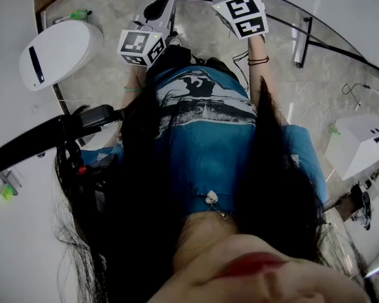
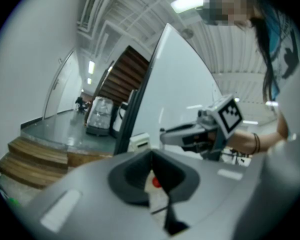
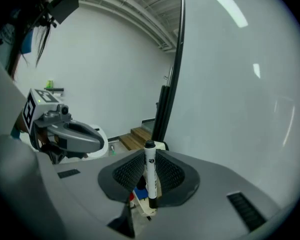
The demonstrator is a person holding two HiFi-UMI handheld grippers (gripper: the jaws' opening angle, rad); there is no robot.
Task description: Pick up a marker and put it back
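Observation:
A white marker with a black cap [image 3: 150,171] stands upright between the pads of my right gripper [image 3: 149,179], which is shut on it in the right gripper view. Below it, a blue cap [image 3: 140,191] and a red cap [image 3: 131,197] show on the marker ledge. My left gripper [image 2: 152,171] has its pads together and holds nothing; a red cap [image 2: 156,182] shows through the gap under them. The two grippers hang side by side in front of a whiteboard [image 3: 230,84]. The head view shows only their marker cubes, the left one [image 1: 139,46] and the right one [image 1: 243,10].
The whiteboard's black post [image 3: 171,84] rises just behind the jaws. Wooden steps [image 2: 35,161] lie to the left. On the floor are a white rounded device [image 1: 57,52] and a white box [image 1: 360,142]. A black boom [image 1: 44,137] crosses at the left.

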